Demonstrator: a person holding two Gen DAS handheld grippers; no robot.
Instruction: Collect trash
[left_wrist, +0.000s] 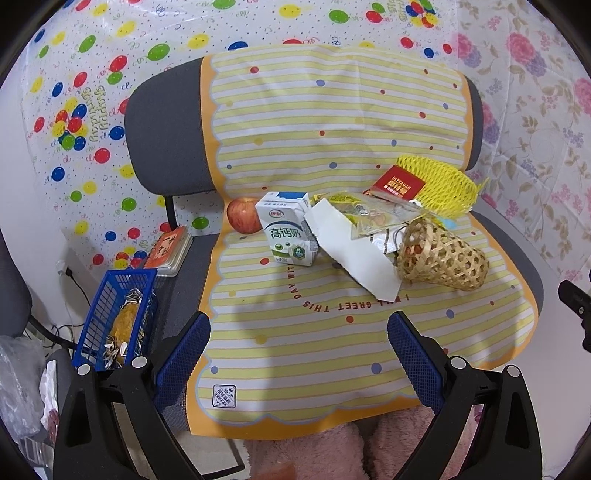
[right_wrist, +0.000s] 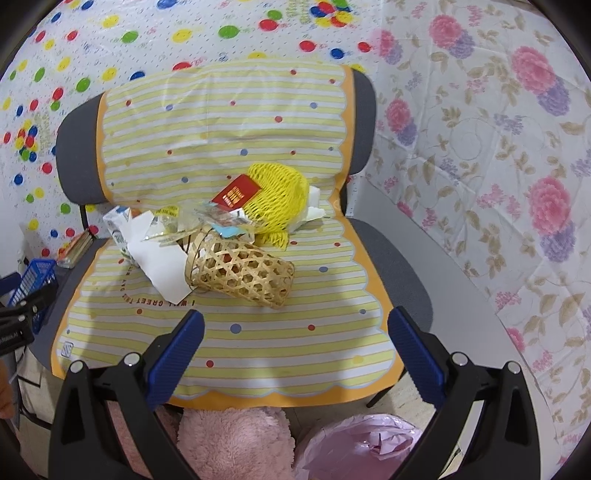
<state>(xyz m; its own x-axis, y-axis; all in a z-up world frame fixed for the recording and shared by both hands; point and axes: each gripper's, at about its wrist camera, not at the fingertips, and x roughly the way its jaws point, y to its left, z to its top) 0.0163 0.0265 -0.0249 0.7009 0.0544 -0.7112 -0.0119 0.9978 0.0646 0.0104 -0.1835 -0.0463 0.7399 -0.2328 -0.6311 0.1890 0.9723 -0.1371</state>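
Observation:
A pile of trash lies on a chair covered by a yellow striped mat (left_wrist: 295, 350). It holds a milk carton (left_wrist: 288, 232), a white paper piece (left_wrist: 354, 254), crinkled wrappers (left_wrist: 373, 218), a red card box (left_wrist: 399, 184), yellow foam netting (left_wrist: 443, 192) and a woven bamboo basket (left_wrist: 443, 258) on its side. A red apple (left_wrist: 242, 214) sits left of the carton. My left gripper (left_wrist: 299, 343) is open and empty, hovering over the mat's front. My right gripper (right_wrist: 295, 339) is open and empty, in front of the basket (right_wrist: 240, 273), with the netting (right_wrist: 277, 199) and red box (right_wrist: 236, 194) behind it.
A blue plastic crate (left_wrist: 114, 317) holding foil wrappers stands at the chair's left edge, with a small book (left_wrist: 170, 247) behind it. A pink bag-lined bin (right_wrist: 362, 446) sits below the chair front at the right. Pink fluffy fabric (right_wrist: 232, 439) lies at the bottom. Patterned sheets hang behind.

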